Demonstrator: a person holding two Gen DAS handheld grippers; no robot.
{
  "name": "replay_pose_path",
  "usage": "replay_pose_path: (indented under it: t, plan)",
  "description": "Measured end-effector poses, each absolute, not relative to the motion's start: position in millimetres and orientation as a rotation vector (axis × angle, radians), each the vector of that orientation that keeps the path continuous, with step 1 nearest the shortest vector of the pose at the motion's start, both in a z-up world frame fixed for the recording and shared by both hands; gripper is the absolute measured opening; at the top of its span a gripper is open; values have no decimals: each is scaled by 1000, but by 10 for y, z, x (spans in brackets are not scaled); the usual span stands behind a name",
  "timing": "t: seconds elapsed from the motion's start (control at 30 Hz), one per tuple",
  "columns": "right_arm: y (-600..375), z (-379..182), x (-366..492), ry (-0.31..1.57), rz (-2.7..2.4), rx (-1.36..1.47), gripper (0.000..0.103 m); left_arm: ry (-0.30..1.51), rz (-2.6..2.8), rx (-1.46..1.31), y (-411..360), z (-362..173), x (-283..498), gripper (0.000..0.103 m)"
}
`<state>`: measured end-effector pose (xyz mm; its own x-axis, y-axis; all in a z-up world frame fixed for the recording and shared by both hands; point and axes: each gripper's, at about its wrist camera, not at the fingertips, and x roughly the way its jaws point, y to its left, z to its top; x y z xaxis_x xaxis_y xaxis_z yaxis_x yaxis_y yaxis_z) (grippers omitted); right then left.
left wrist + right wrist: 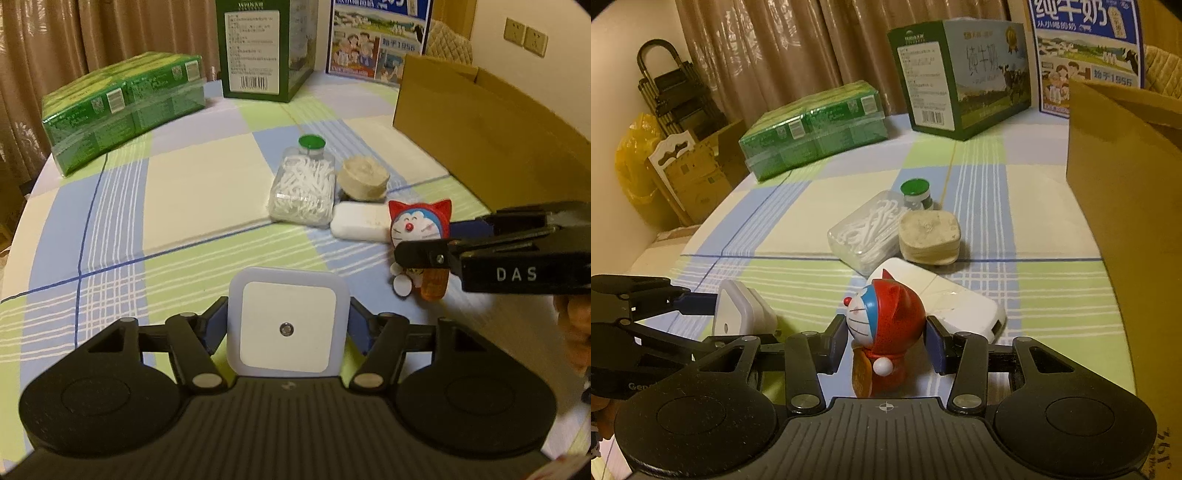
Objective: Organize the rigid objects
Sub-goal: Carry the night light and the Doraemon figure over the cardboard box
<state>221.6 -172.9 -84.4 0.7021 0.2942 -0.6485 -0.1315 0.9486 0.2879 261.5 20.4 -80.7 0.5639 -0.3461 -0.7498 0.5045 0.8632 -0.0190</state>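
My left gripper (288,322) is shut on a white square night light (288,332), its blue pads pressed on both sides. The right wrist view shows the same night light (742,314) at the left. My right gripper (886,343) is shut on a Doraemon figure (886,317) in a red cat hood, with one pad on its face side and one on the hood. In the left wrist view, the right gripper (424,240) reaches in from the right around that figure (419,225). Whether the figure's orange base (434,286) rests on the cloth is unclear.
Beyond the figure lie a white adapter (956,299), a beige plug-like block (929,232), a clear box of floss picks (864,232) and a green-capped bottle (915,190). An open cardboard box (1126,221) stands at right. Green packs (122,107) and milk cartons (266,48) line the back.
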Motion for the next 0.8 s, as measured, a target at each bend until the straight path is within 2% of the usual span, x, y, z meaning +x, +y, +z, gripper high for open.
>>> replay_pose_path:
  t: [0.37, 0.8]
  plan:
    - [-1864, -629, 1867, 706, 197, 215, 41, 799, -493, 187, 61, -599, 2367, 61]
    - [-2053, -239, 1222, 656, 175, 197, 41, 800, -414, 146, -199, -400, 1654, 61]
